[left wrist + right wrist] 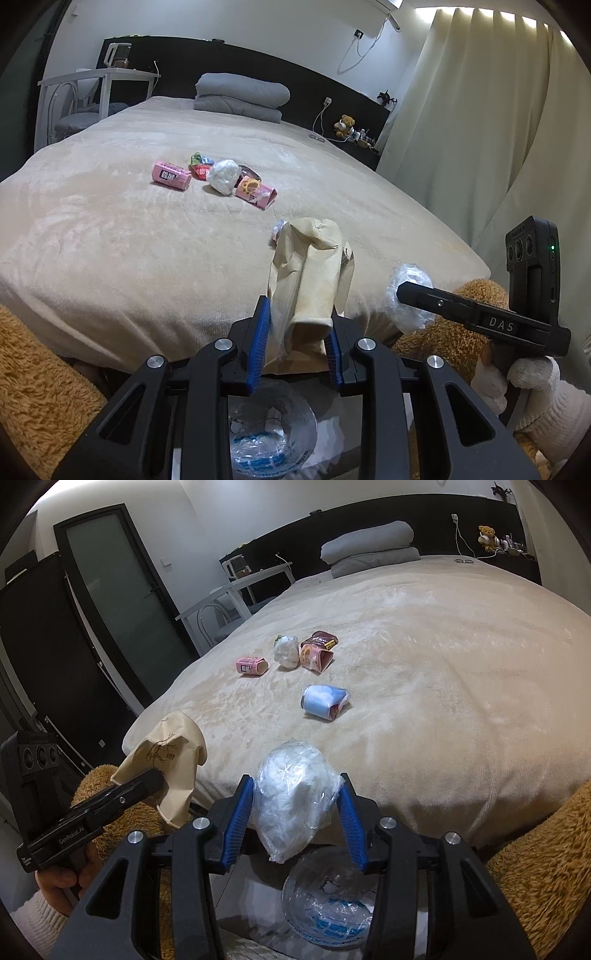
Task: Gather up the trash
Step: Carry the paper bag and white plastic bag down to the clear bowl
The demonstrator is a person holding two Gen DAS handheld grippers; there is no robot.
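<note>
We hold a crumpled paper bag (310,280) pinched in the left gripper (297,343) and a wad of clear plastic (295,797) pinched in the right gripper (299,819), both over the bed's (424,701) near edge. More wrappers (214,177) lie at eleven o'clock on the blanket.

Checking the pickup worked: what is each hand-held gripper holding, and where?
Left hand-held gripper pinches the crumpled brown paper bag at its lower end; right hand-held gripper clamps the crumpled clear plastic bag across its middle.

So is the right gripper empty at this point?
No, the right gripper has its jaws closed on a crumpled clear plastic bag at the near edge of the bed.
</note>
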